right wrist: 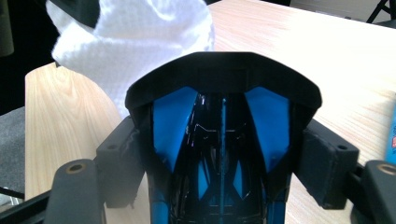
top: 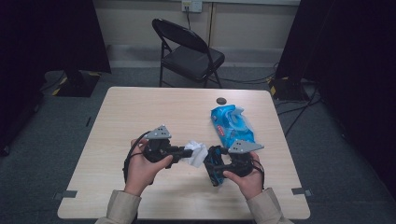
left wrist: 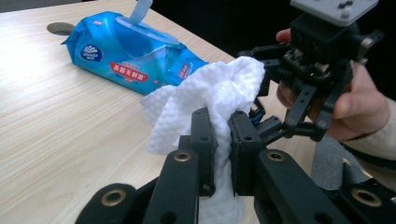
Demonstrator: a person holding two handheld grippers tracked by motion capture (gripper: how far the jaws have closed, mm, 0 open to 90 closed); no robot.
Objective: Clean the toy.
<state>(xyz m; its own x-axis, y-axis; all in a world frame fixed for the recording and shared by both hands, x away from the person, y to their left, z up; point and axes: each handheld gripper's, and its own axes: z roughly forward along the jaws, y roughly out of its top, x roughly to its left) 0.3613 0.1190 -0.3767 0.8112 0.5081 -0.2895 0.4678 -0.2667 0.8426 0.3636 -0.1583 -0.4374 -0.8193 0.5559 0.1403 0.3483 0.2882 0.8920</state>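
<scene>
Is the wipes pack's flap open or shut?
Open. The flap stands lifted off the top of the wipes pack, which lies on the table; the left gripper pinches a white wipe.

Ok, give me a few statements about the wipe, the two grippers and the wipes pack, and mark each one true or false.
1. The left gripper is shut on the white wipe. True.
2. The right gripper is empty. False: it holds a black and blue object.
3. The blue wipes pack lies on the table with its flap open. True.
4. The folding chair stands on the table. False: it stands on the floor beyond it.
</scene>
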